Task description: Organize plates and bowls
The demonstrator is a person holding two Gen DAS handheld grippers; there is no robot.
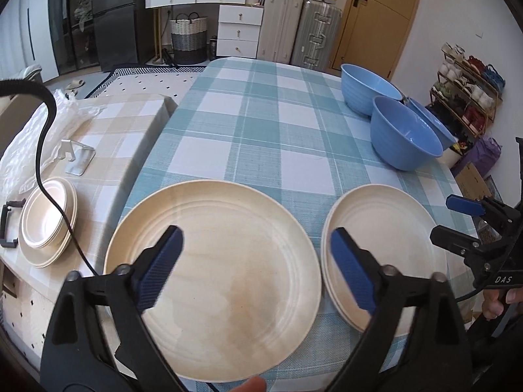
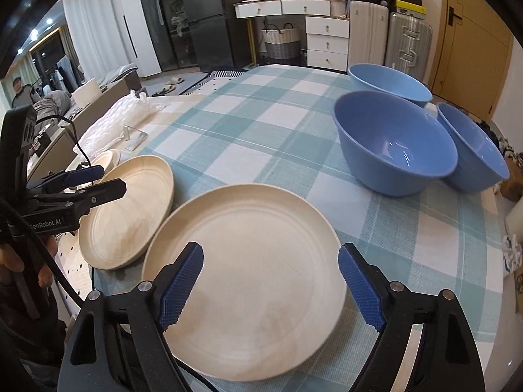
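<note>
You are working over a table [image 1: 261,137] wearing a teal checked cloth. Three blue bowls are sitting at its far right: the farthest bowl [image 2: 389,83], the middle bowl [image 2: 394,142] and a third bowl [image 2: 470,150] partly hiding behind the middle one; all are showing bare insides. Nearer to you, the left plate [image 1: 212,277] is lying beside the right stack [image 1: 385,261], which is looking like two plates nested, though the lower one is showing only its rim. You are holding the left gripper [image 1: 256,268] spread wide above the left plate, gripping nothing. You are keeping the right gripper [image 2: 271,285] just as wide above the right stack, also holding nothing. On the beige side surface, a small stack of dishes [image 1: 47,222] is sitting with a black cable [image 1: 41,150] crossing it; how many pieces are in it is hard to count.
</note>
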